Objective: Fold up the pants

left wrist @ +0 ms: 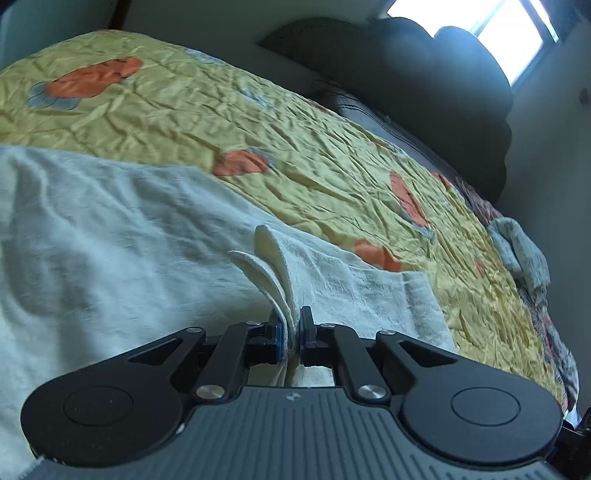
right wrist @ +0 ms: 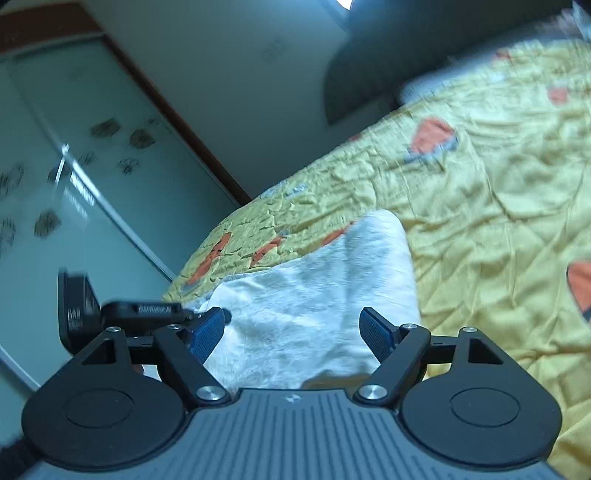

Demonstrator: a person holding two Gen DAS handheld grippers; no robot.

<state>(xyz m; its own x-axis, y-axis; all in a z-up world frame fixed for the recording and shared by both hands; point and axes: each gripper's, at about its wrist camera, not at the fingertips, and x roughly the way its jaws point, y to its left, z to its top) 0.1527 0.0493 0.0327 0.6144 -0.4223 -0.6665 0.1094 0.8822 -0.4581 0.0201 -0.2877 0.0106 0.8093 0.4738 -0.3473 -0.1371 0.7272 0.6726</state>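
Observation:
White pants [left wrist: 129, 221] lie spread on a yellow bedspread [left wrist: 295, 155] with orange flowers. In the left wrist view my left gripper [left wrist: 291, 339] is shut on a bunched fold of the pants' edge, and two cloth flaps stick up between the jaws. In the right wrist view the pants [right wrist: 314, 295] lie in front of my right gripper [right wrist: 295, 332], which is open and empty above the cloth. The left gripper's black body [right wrist: 140, 310] shows at the left of that view.
A dark headboard [left wrist: 424, 74] and dark pillows stand at the far end of the bed below a bright window [left wrist: 480, 22]. A folded grey-white cloth [left wrist: 521, 254] lies near the bed's right edge. A glass wardrobe door [right wrist: 74, 166] stands beside the bed.

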